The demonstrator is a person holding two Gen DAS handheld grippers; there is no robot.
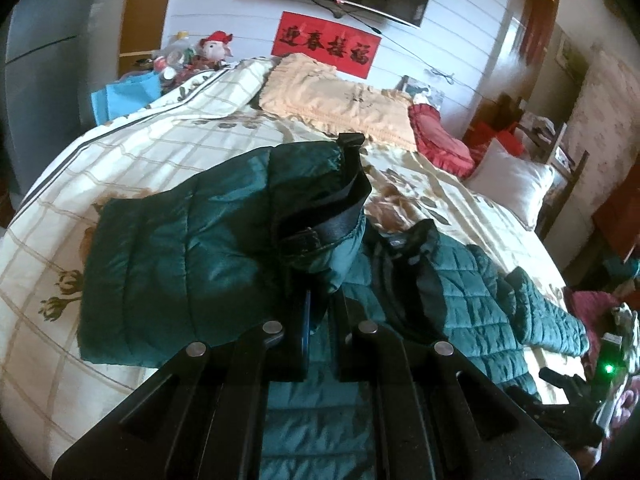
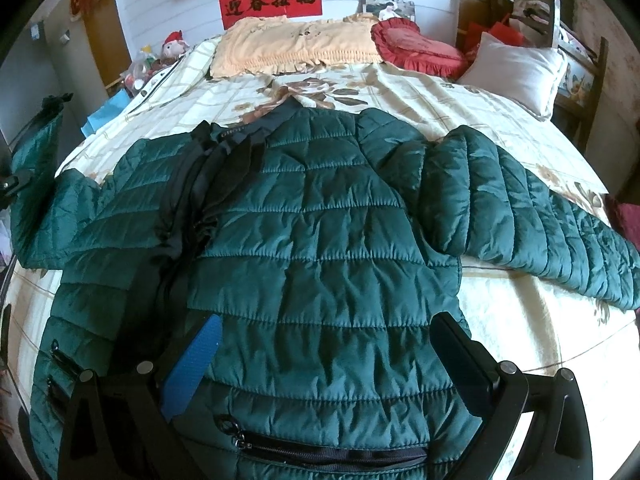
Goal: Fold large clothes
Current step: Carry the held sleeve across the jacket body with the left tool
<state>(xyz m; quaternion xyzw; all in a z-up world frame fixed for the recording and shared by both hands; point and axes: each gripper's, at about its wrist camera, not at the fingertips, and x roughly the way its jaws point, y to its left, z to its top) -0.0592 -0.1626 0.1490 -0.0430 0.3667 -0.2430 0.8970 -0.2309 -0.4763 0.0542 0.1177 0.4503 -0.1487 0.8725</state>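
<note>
Jacket [image 2: 320, 240] under wide right tool [image 2: 326, 354]; left tool [image 1: 320, 312] pinches its sleeve [image 1: 180, 260] (raised).

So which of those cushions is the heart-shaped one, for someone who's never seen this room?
Start at the bed and look to its head, under the red banner. Right of the long peach pillow lies the red cushion, the only one that is heart-shaped and frilled; the white pillow beside it is plain.

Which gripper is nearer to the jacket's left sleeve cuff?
Left. The left gripper is shut on the sleeve cuff, lifting it. The right gripper hovers open over the jacket's lower front, away from that cuff.
</note>
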